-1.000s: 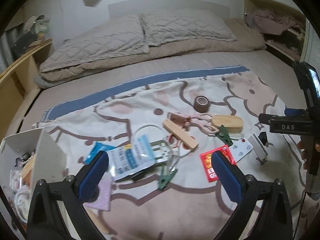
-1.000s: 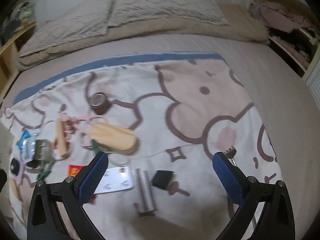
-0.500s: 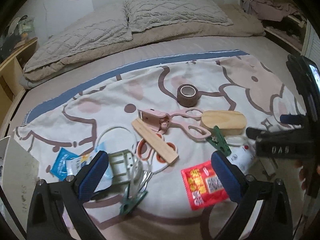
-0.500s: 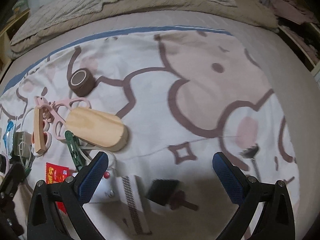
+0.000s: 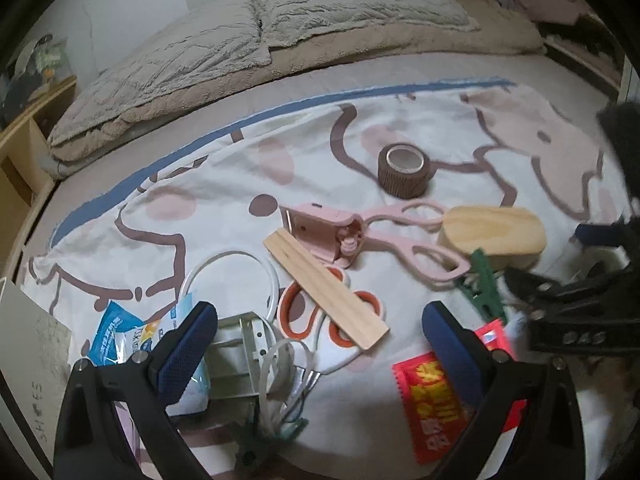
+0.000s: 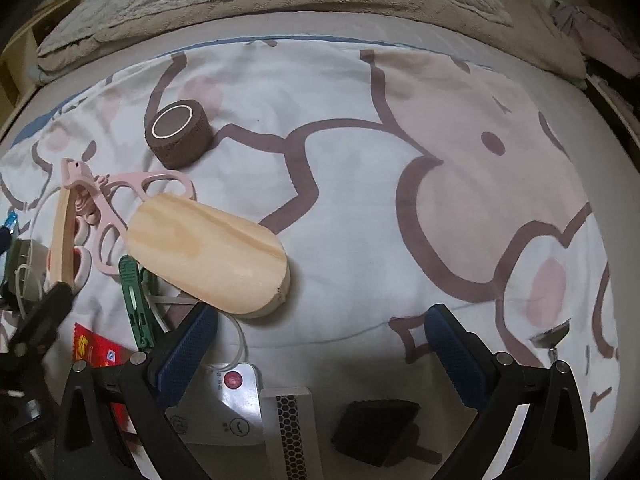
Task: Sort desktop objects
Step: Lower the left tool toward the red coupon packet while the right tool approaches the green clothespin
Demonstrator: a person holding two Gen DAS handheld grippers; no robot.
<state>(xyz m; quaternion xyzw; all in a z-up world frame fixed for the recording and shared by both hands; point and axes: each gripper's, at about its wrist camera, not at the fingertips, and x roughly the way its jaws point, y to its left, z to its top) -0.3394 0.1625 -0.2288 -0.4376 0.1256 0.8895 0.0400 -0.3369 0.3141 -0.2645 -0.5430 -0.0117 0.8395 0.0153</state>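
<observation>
the left hand-held gripper (image 5: 316,344) hangs spread and empty just over the wooden strip (image 5: 325,289), which lies on the bed across orange scissors (image 5: 320,320), its long axis slanting far-left to near-right between the jaws. the right hand-held gripper (image 6: 320,344), also spread and empty, sits nearer the wooden block (image 6: 208,256).

Left tool (image 5: 320,344) spread wide, right tool (image 6: 322,344) likewise, both empty

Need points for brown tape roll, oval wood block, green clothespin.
brown tape roll (image 5: 403,176), left wrist view, on its ribbed outer side.
oval wood block (image 6: 208,252), right wrist view, middle of its flat top face.
green clothespin (image 6: 134,288), right wrist view, on its upper arm.
</observation>
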